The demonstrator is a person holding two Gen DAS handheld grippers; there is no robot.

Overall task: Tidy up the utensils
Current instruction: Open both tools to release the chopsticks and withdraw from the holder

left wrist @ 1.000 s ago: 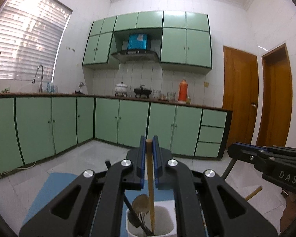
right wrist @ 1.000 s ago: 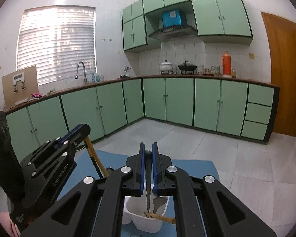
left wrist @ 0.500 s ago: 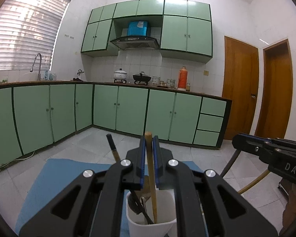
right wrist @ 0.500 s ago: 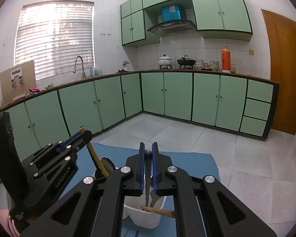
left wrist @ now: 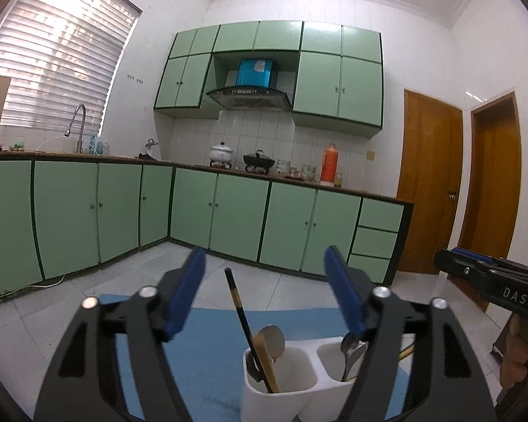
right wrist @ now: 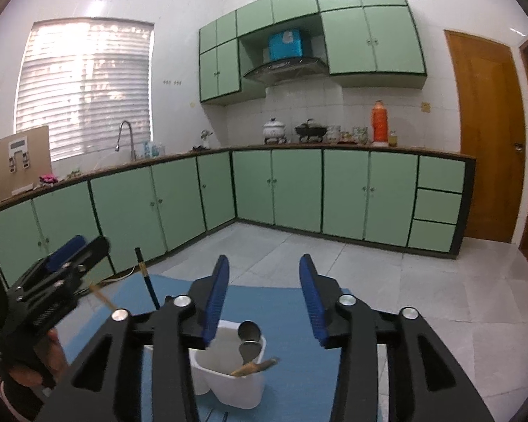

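Observation:
A white two-compartment utensil holder [left wrist: 281, 401] stands on a blue mat [left wrist: 207, 334], just below both grippers. Its left compartment holds a wooden stick [left wrist: 267, 365], a black stick [left wrist: 239, 309] and a spoon [left wrist: 272, 341]. More spoons [left wrist: 350, 346] sit in the right compartment. My left gripper [left wrist: 265, 292] is above the holder, its jaws opening with nothing pressed between them. In the right wrist view my right gripper [right wrist: 264, 299] hangs over the holder [right wrist: 236, 387], its jaws opening and empty, with spoons [right wrist: 250, 330] and a wooden handle [right wrist: 255, 367] below.
The right gripper [left wrist: 447, 258] enters the left wrist view from the right, and the left gripper [right wrist: 84, 246] shows at the left of the right wrist view. A hand [right wrist: 49, 351] holds it. Green kitchen cabinets [left wrist: 228, 211] line the far walls.
Both grippers have opened. The wooden stick left the left jaws and now stands in the holder; the thin utensil left the right jaws and lies in the holder. Both grippers drew back slightly.

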